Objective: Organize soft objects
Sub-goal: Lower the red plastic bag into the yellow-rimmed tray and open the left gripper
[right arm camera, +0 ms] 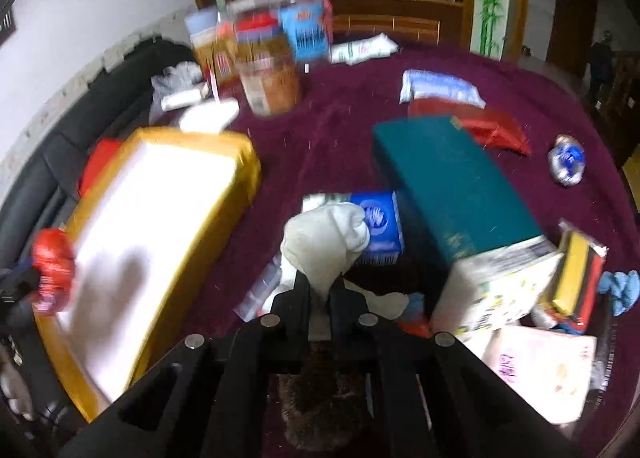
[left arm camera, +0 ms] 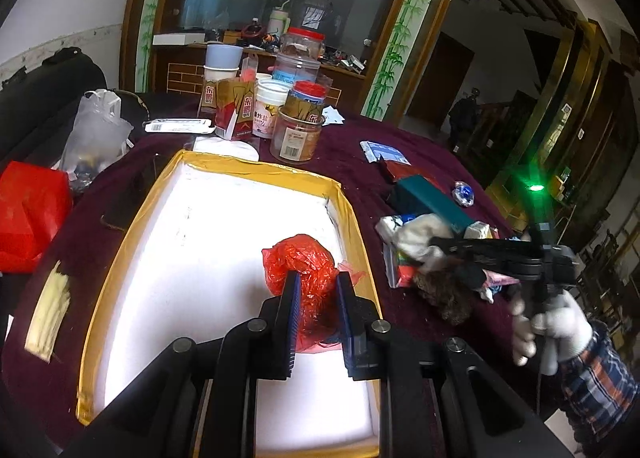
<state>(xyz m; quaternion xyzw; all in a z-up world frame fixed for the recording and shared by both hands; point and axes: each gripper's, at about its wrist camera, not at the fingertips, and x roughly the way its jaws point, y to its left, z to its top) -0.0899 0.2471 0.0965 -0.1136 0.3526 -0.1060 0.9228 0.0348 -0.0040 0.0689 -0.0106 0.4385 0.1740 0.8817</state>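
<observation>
My left gripper (left arm camera: 318, 282) is shut on a crumpled red plastic bag (left arm camera: 300, 262), which hangs just over the white floor of an open foam box with a yellow-taped rim (left arm camera: 256, 167). In the right wrist view the red bag (right arm camera: 52, 258) shows at the box's near left edge (right arm camera: 244, 153). My right gripper (right arm camera: 320, 282) is shut on a white sock-like cloth (right arm camera: 324, 242), right of the box over the dark red tablecloth. The left wrist view shows that cloth (left arm camera: 412, 234) in the right gripper (left arm camera: 434, 246), held by a gloved hand (left arm camera: 560, 322). A brown furry item (right arm camera: 320, 398) lies under it.
A teal box (right arm camera: 452, 185), a blue tissue pack (right arm camera: 380, 225), printed packets and a blue cloth (right arm camera: 620, 290) crowd the table's right side. Jars and cartons (left arm camera: 296, 133) stand behind the foam box. A red bag (left arm camera: 28, 213) and a clear plastic bag (left arm camera: 96, 133) sit to its left.
</observation>
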